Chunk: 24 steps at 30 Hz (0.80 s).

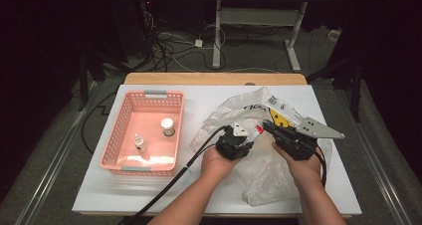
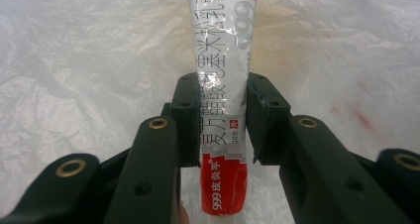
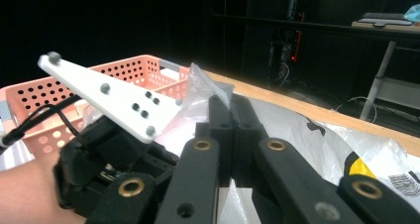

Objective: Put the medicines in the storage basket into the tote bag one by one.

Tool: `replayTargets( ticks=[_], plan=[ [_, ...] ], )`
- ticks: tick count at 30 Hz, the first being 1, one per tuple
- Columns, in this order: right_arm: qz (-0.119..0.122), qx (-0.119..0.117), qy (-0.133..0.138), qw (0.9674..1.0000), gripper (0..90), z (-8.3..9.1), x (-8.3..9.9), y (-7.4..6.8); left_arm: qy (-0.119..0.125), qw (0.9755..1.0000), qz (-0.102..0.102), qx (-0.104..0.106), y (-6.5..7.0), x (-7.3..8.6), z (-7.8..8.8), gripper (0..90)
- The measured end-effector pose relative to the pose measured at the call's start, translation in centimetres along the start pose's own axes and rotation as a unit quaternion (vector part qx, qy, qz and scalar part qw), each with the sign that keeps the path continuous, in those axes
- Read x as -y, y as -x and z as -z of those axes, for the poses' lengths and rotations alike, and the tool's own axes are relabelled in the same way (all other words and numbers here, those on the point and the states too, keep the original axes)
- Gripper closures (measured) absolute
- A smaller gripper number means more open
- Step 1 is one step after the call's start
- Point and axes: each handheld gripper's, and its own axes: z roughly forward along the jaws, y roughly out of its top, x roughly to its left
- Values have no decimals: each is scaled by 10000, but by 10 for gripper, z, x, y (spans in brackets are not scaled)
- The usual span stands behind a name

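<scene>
A silver and red ointment tube (image 2: 223, 60) with printed characters stands between the jaws of my left gripper (image 2: 223, 92), which is shut on its lower half, over a crinkled clear plastic bag (image 2: 89, 60). In the high view the left gripper (image 1: 247, 133) sits over the middle of the bag (image 1: 259, 172), with the tube's red end (image 1: 259, 130) poking out. My right gripper (image 1: 267, 126) is right beside it. Its jaws (image 3: 231, 107) are shut on a raised fold of the bag (image 3: 198, 83).
A pink perforated basket (image 1: 149, 94) stands on the left of the white table top (image 1: 209, 95) and holds a small white-capped jar (image 1: 168, 127) and a small dropper bottle (image 1: 140, 143). A yellow packet (image 1: 276, 118) lies in the bag. Cables trail to the front edge.
</scene>
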Motion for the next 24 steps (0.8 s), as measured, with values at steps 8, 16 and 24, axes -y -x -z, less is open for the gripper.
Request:
replayTargets(
  ticks=[8, 16, 24],
  plan=[
    [2, 5, -10, 10000, 900, 0, 1, 1, 22, 10000, 52, -11, 0, 2, -12, 672],
    [-21, 14, -35, 10000, 900, 0, 2, 3, 54, 9999, 77, 42, 1, 1, -8, 580],
    [-31, -9, -38, 10000, 900, 0, 3, 2, 152, 9992, 43, 371, 9, 8, 13, 491]
  ],
)
